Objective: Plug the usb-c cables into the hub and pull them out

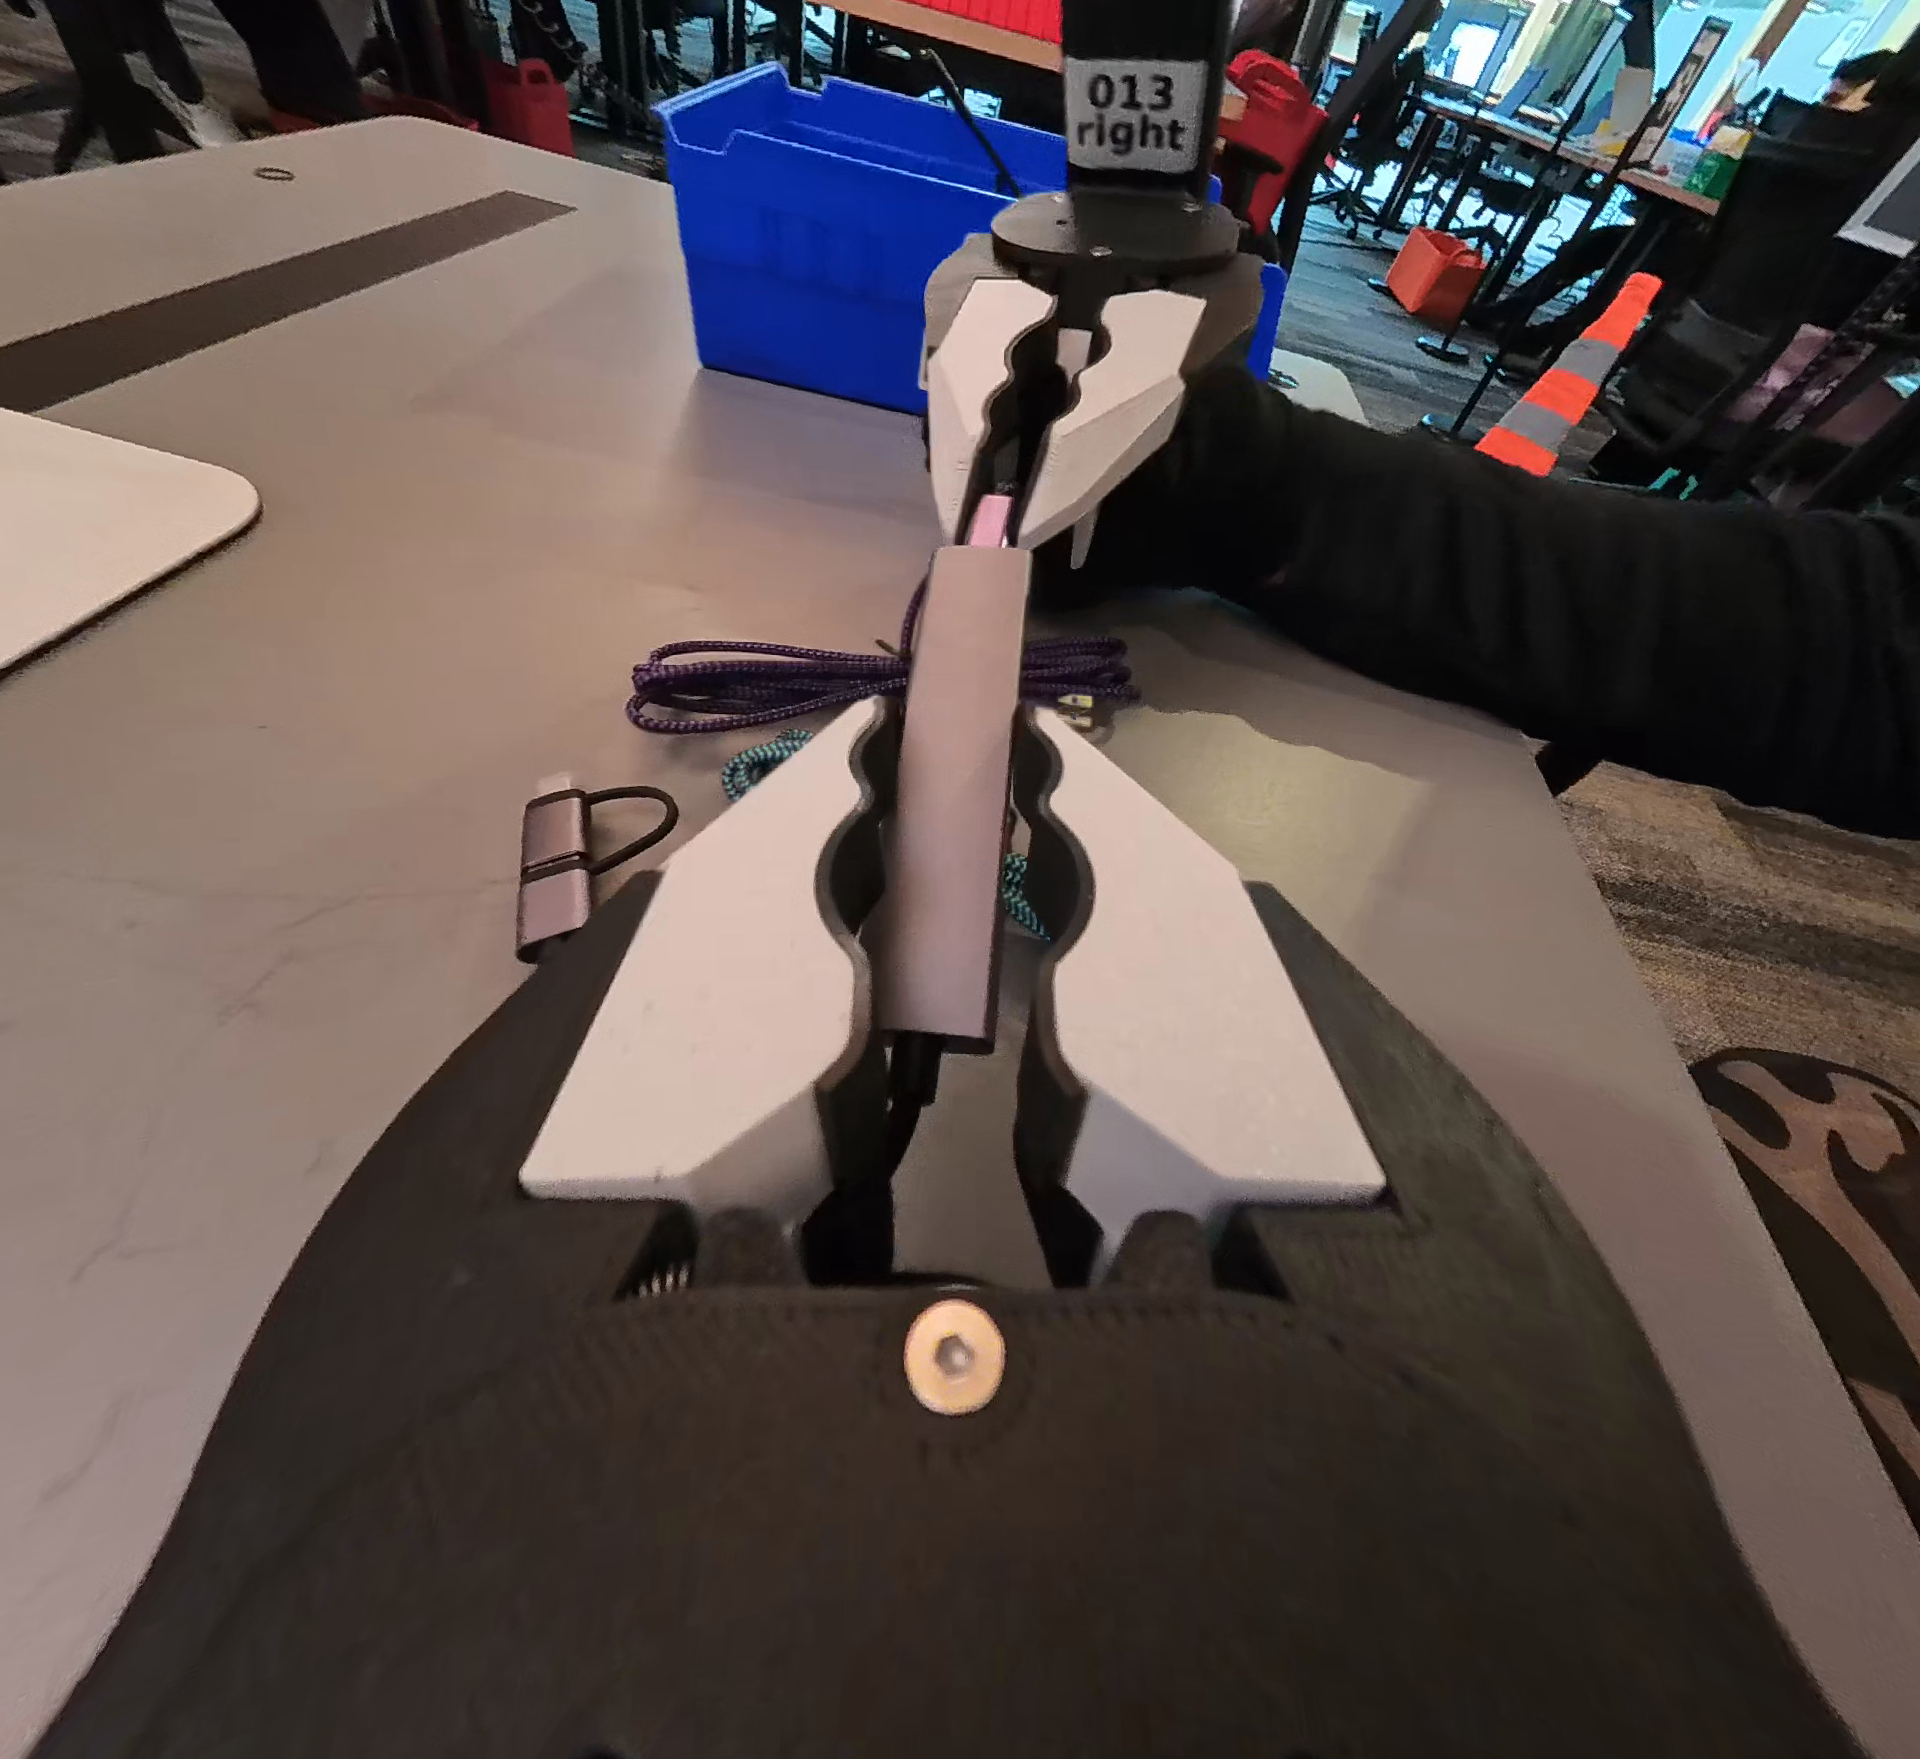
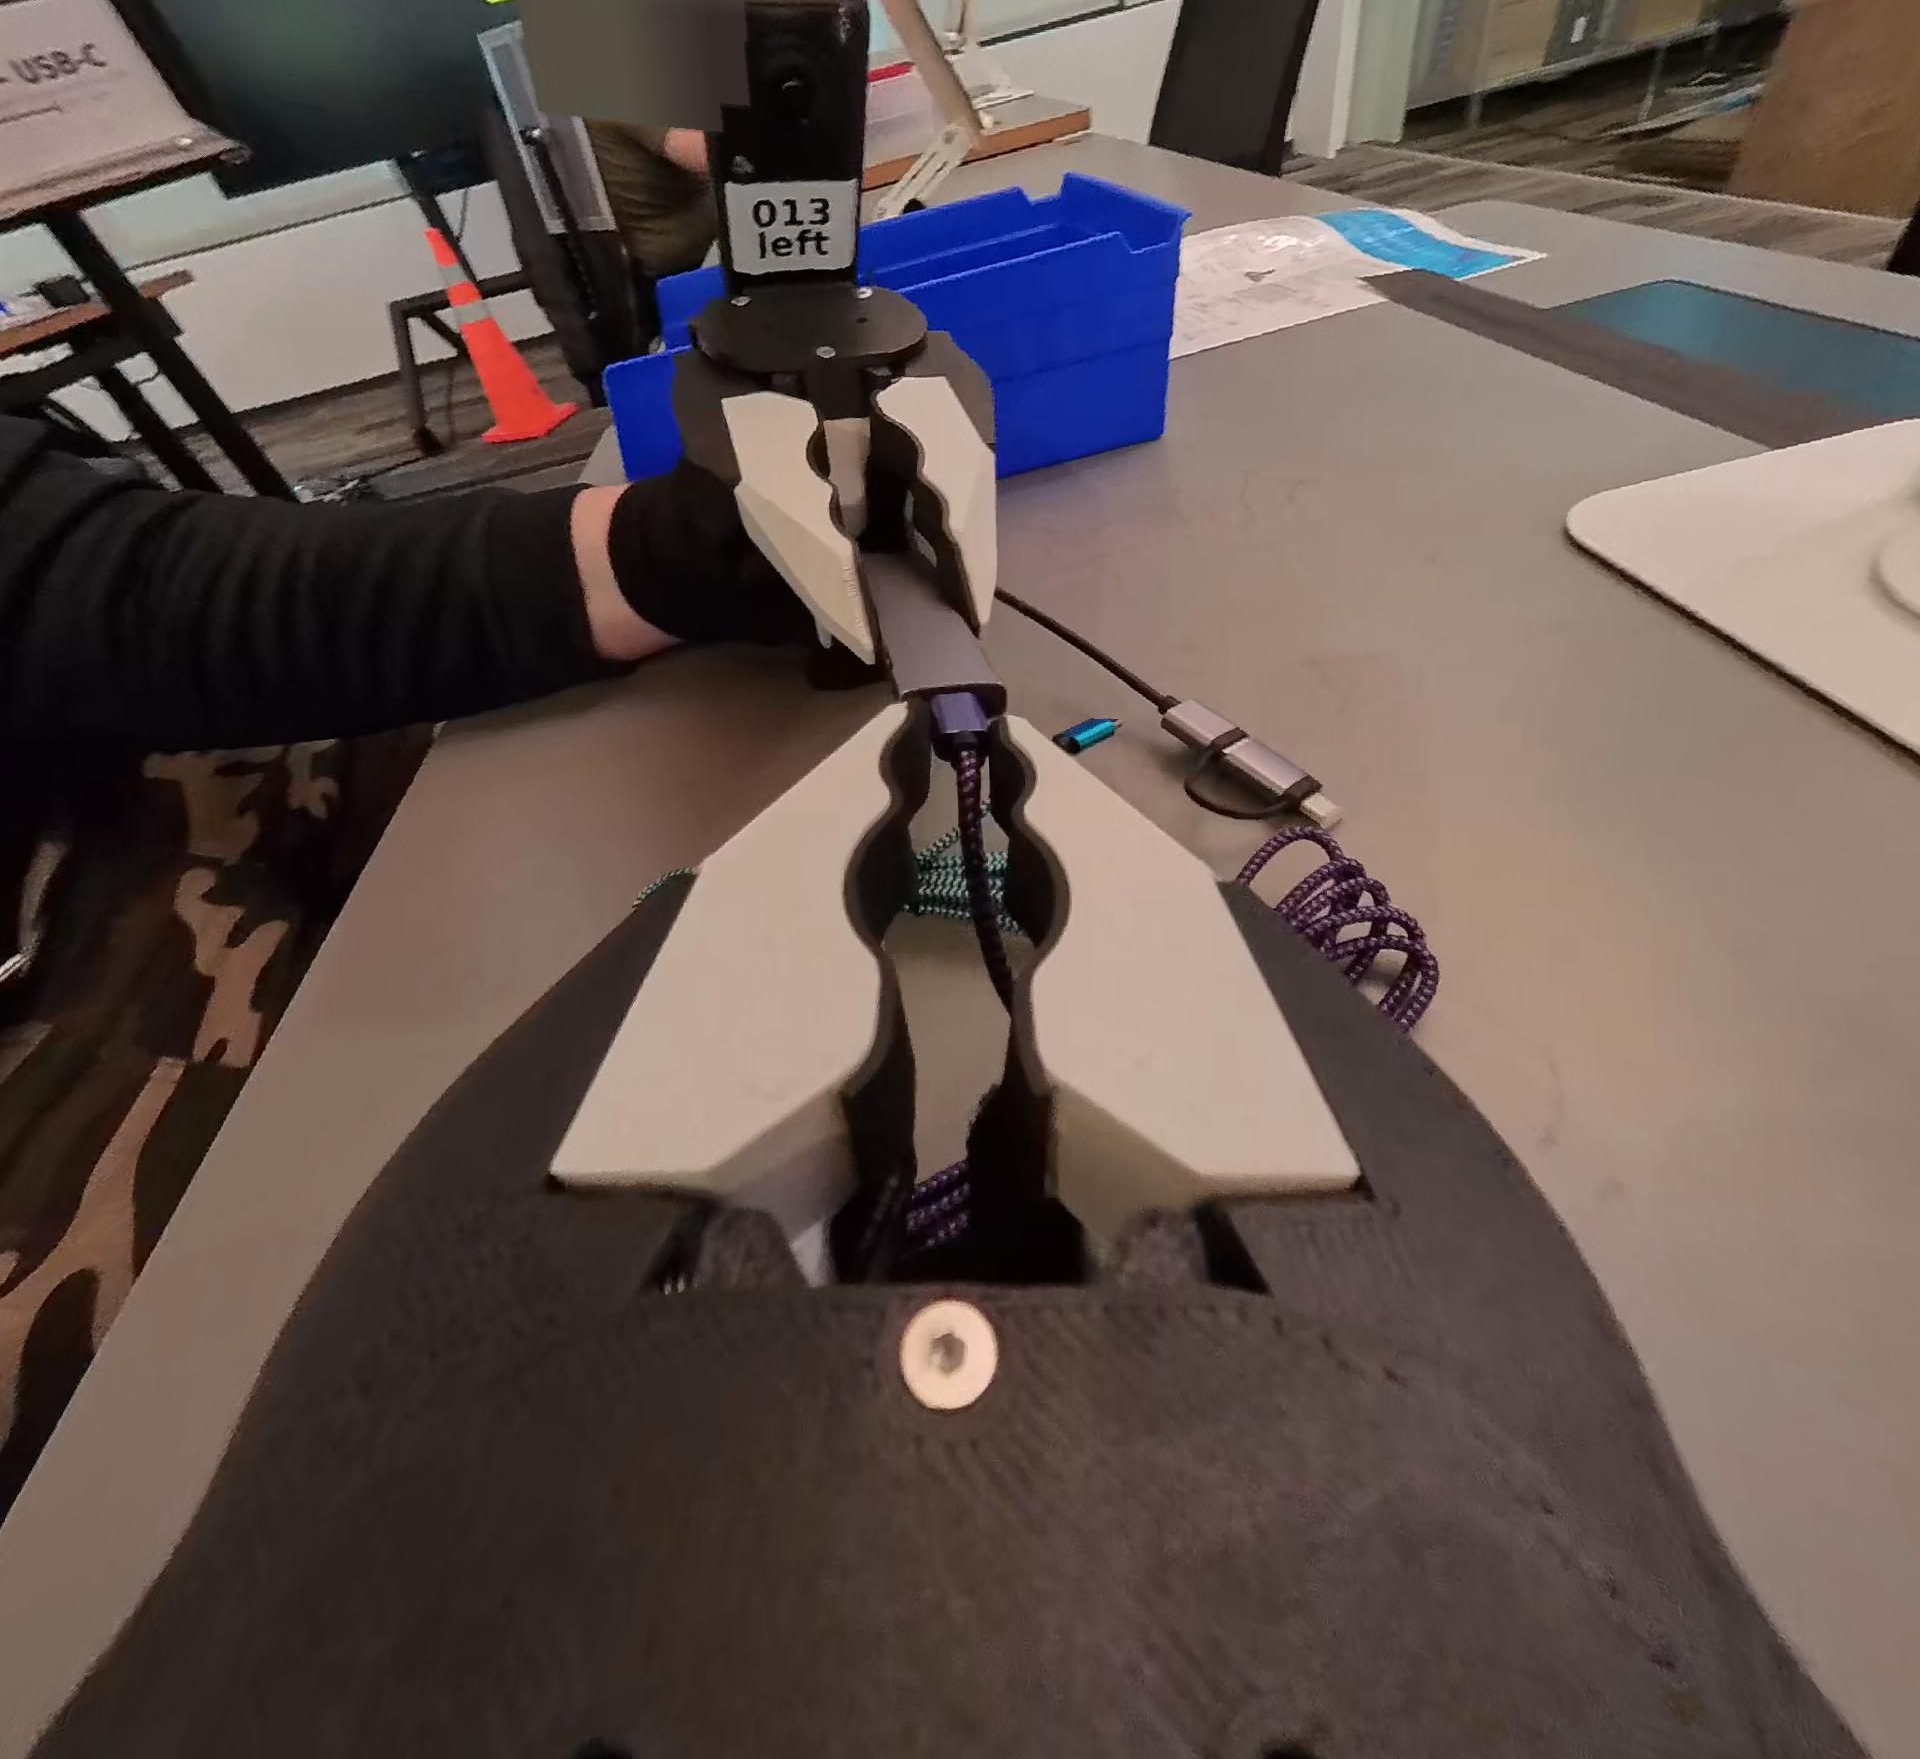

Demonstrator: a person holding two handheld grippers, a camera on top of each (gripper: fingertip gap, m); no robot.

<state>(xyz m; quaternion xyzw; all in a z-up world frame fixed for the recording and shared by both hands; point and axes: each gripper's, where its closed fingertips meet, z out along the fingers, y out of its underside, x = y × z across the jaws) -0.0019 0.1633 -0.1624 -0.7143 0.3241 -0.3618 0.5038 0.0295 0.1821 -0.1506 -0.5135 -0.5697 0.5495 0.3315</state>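
Grey hub sits pinched between the left gripper fingers; beyond, the right gripper nips the purple plug at the hub's far end.

From the right wrist, its fingers clamp that plug, cable trailing back between them, hub just ahead.

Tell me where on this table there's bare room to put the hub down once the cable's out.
Bare grey table lies left of the hub's own adapter plug, toward the white pad, and also between the blue bin and the dark strip. It is crowded right under the hub: coiled purple cable and teal cable.
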